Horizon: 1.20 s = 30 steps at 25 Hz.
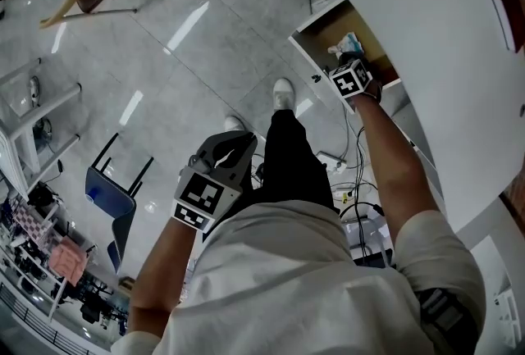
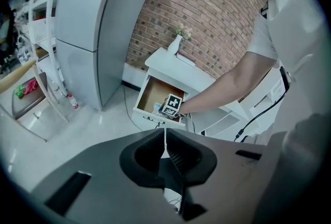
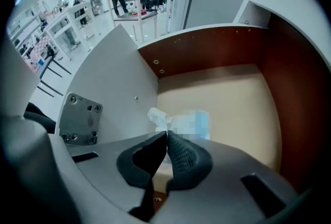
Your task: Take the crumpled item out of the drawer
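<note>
R gripper (image 3: 166,134) jaws together by crumpled item (image 3: 159,116) in drawer (image 3: 232,99), L gripper (image 2: 165,132) closed, empty, well apart

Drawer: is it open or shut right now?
Open. The drawer is pulled out of the white cabinet, its tan floor exposed, with the crumpled item inside.

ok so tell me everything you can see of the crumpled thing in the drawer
The crumpled item is a small wad, white with a light blue part, like thin paper or film. It lies on the pale floor of the open drawer, beside its white wall. The right gripper has its jaws closed together at the wad's near edge; whether they pinch it is unclear.
</note>
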Available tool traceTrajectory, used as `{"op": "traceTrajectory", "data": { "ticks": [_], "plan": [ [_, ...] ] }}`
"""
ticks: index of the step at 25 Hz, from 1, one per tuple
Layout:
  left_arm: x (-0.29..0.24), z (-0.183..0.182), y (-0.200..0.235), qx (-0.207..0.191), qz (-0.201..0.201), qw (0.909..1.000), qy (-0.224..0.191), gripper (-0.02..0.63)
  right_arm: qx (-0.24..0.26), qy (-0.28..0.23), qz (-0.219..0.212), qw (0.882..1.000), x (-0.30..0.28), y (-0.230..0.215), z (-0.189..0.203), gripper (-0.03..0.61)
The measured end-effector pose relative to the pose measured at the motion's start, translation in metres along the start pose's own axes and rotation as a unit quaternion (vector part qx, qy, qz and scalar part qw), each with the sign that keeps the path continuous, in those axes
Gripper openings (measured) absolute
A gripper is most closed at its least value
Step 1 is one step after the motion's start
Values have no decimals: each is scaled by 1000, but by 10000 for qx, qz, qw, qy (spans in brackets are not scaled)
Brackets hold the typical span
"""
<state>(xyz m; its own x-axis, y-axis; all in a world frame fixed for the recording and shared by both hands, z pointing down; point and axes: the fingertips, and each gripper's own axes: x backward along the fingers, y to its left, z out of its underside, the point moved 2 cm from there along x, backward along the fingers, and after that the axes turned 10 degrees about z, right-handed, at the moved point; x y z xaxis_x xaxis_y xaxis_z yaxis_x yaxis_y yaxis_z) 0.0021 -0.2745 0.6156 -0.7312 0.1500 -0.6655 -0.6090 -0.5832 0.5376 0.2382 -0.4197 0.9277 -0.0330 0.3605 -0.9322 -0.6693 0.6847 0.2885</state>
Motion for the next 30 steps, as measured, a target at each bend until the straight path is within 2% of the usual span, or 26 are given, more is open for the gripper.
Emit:
{"op": "traceTrajectory", "data": {
  "ticks": [12,22,30],
  "plan": [
    [59,8,-21,-223,199,9992,-264,26,-101,-41,245,9996,80,2,-23,29],
    [139,24,-36,-389,315,9972,-554,26,-290,-180,412,9986,187,27,-42,29],
    [196,56,-72,-621,341,9941,-824,26,-553,-509,469,9961,288,69,-39,29]
  ]
}}
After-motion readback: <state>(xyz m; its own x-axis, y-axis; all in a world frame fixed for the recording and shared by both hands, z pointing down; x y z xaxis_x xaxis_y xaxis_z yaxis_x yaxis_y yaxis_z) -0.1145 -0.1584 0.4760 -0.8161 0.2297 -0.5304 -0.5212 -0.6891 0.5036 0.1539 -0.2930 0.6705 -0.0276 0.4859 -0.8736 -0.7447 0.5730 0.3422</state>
